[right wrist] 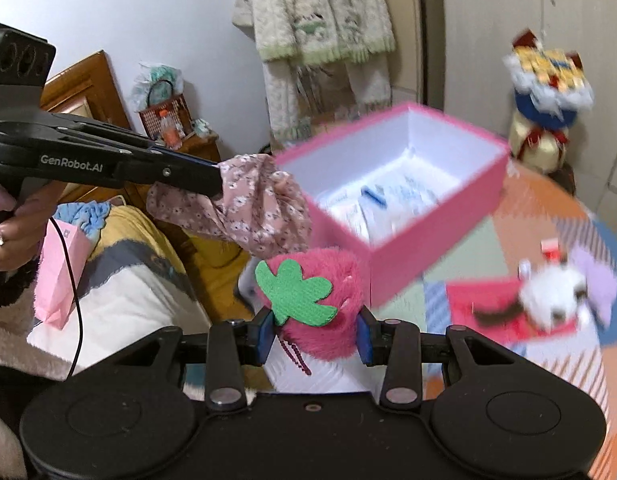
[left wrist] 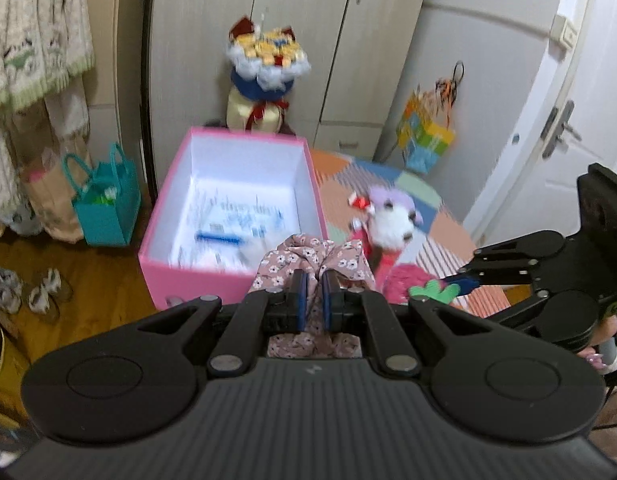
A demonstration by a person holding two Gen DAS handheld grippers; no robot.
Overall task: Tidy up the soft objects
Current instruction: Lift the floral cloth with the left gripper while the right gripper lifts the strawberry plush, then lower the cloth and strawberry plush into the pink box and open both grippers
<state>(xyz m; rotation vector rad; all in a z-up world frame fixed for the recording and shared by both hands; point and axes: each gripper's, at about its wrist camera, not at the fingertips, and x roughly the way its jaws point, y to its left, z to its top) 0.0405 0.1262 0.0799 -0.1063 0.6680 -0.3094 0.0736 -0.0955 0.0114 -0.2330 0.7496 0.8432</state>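
Bedroom setting, with pale wardrobe doors [left wrist: 308,40] standing behind a round bench [left wrist: 448,216] wearing a patchwork cloth. Sitting open on that bench: a pink box [left wrist: 188,276], white inside, holding only papers and a blue pen as far as can be told.

Left claw [left wrist: 314,294] pinching tight on a floral scrunchie [left wrist: 308,258], hanging in the air just short of the box's near wall. Right claw [right wrist: 314,330] gripping a pink plush strawberry [right wrist: 320,300] at a narrow spread, pads pressing into the fur on both sides, also off the bench and near the box's corner.

Judging progress: early going. No soft thing yet lying in the box; two being carried toward it; a white plush toy with purple ears [left wrist: 392,220] still resting on the cloth beside the box, plus something red under it, too blurred to name.

Strawberry facing its green leaf patch [right wrist: 296,294] toward the right wrist camera, long axis running roughly away from the claw toward the box. Scrunchie bunching into a loose ring, spreading sideways across the left claw, no clear long axis showing.
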